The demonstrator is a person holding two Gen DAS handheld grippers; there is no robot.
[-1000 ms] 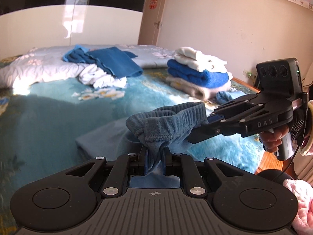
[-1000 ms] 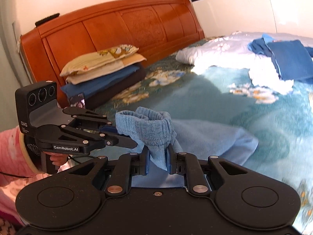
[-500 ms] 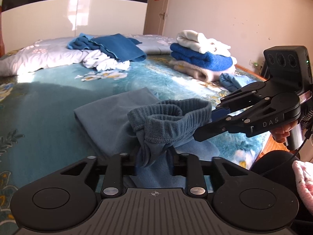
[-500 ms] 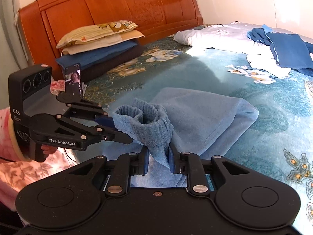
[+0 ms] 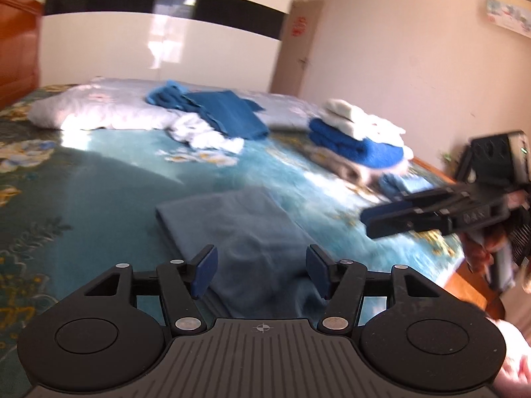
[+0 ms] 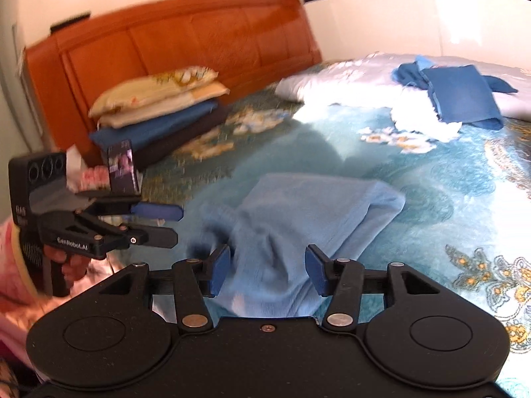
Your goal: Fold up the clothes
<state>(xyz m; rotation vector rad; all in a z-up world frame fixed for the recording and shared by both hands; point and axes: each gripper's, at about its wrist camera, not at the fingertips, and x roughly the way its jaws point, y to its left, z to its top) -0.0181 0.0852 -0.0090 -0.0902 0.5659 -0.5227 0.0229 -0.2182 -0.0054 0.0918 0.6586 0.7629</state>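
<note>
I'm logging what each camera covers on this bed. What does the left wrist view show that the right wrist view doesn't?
Only the left wrist view shows the stack of folded towels near the bed's far edge, the door and the open right gripper from the side. Only the right wrist view shows the orange headboard, the pillow stack and the open left gripper. Both show the light blue garment on the bedspread and the dark blue clothes pile.

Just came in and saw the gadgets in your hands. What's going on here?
A person is folding clothes on the bed with a handheld gripper in each hand. Right now both the left gripper and the right gripper are open and hold nothing. The light blue garment lies folded on the bedspread just ahead of them. Folded towels are stacked farther off, and unfolded blue and white laundry waits by the quilt.
</note>
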